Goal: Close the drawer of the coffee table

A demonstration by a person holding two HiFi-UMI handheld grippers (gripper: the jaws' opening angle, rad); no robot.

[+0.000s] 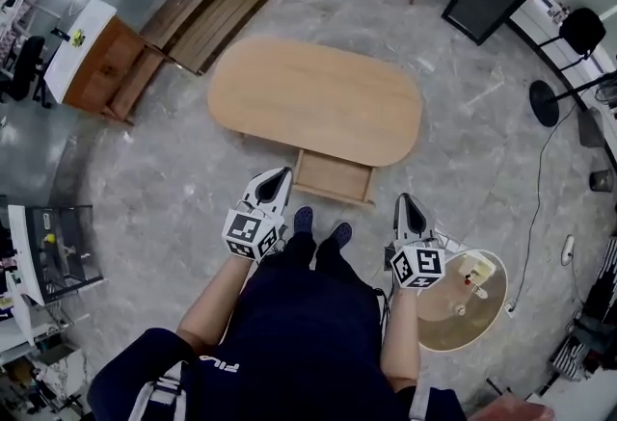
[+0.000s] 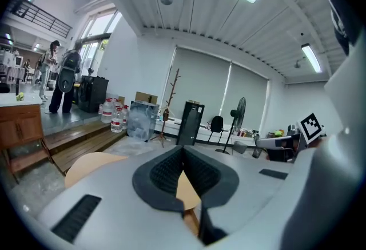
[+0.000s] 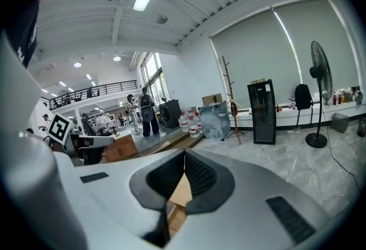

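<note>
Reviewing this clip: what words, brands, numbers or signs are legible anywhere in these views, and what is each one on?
"FILA": white letters, upside down in the head view, on the person's dark clothing.
Cubes on the left gripper and right gripper: black-and-white square patterns only, no letters.
Labels on the water bottles: too small to read.
Nothing else legible.

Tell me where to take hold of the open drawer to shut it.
Take the drawer by the middle of its front panel, coming from the near side. It sticks out of the coffee table there, so a straight push should slide it in.
</note>
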